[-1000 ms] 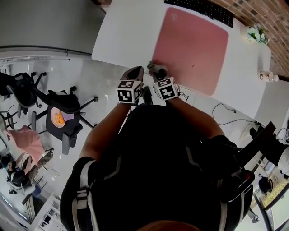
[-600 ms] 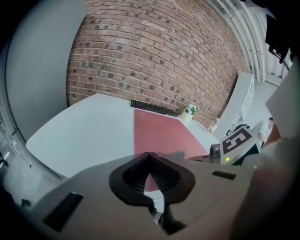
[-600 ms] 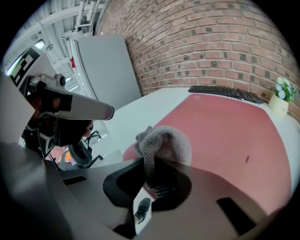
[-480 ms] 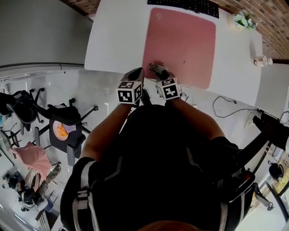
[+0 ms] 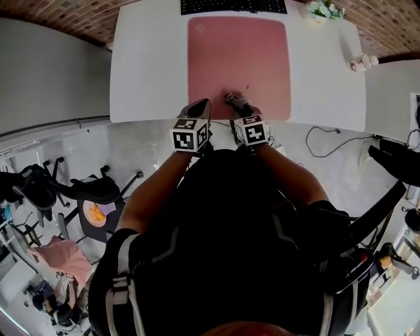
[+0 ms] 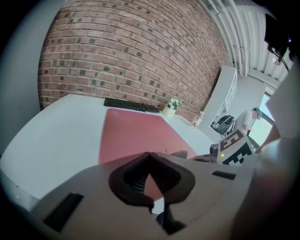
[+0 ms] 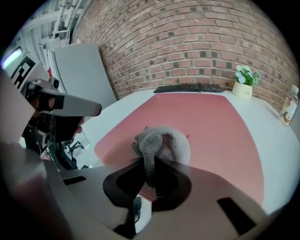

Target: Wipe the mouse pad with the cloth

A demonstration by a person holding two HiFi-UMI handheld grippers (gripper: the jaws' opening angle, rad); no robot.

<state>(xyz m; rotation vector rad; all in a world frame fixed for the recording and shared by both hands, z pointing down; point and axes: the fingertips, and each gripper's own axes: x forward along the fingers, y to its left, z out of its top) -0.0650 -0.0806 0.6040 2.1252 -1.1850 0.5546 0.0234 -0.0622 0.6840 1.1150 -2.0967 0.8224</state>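
- Right claw (image 7: pixel 151 174) is clenched on the cloth (image 7: pixel 162 142), a grey knitted wad bunched up in front of the jaws.
- The cloth sits at the near edge of the pink mouse pad (image 5: pixel 239 52), about midway along that edge. Whether it presses on the pad or hangs just above it cannot be told.
- Left claw (image 6: pixel 150 165) has its jaws closed together with nothing between them. It hangs off the near edge of the white table (image 5: pixel 144 65), just left of the pad's near corner, and takes no part.
- The pad lies flat with a keyboard (image 5: pixel 233 6) along its far edge.
- Step in hand, as judged: the start of a wiping pass, or a turn at the near end of one. Most of the pad lies ahead of the cloth.
- The next move calls for pressing the wad down flat and pushing it away toward the keyboard in lanes. The grip needs to stay firm so the cloth does not drag loose.
- The left claw could pin the pad's near corner if it slides.
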